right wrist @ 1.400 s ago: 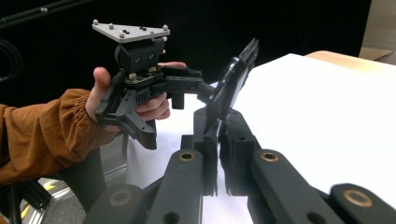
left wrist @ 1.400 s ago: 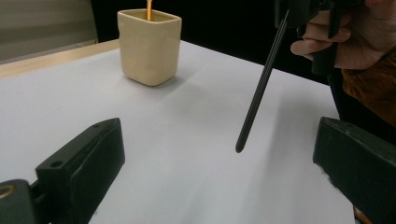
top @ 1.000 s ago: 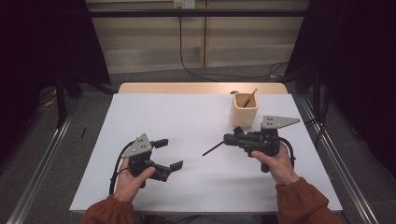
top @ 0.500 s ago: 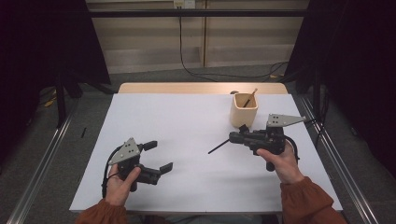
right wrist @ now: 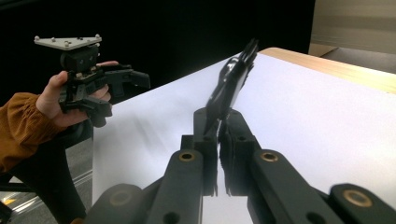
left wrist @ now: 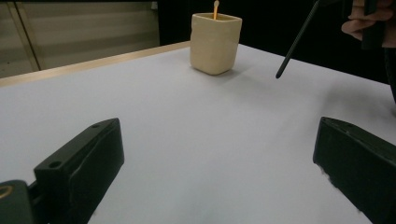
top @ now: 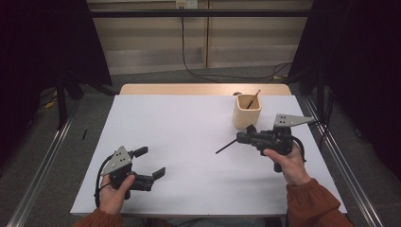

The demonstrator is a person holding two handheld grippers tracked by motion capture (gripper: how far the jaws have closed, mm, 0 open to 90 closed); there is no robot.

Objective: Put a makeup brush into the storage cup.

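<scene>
Right gripper [top: 243,138] jaws clamped on thin black stick [top: 226,146], stick pointing out ahead of jaws, tip raised off white tabletop [top: 189,127]. Left gripper [top: 150,162] jaws spread wide, nothing between, hovering low over tabletop. Beige cup [left wrist: 215,43] well ahead of left jaws, just beyond right jaws, upright, wooden stick [top: 253,99] leaning inside.
</scene>
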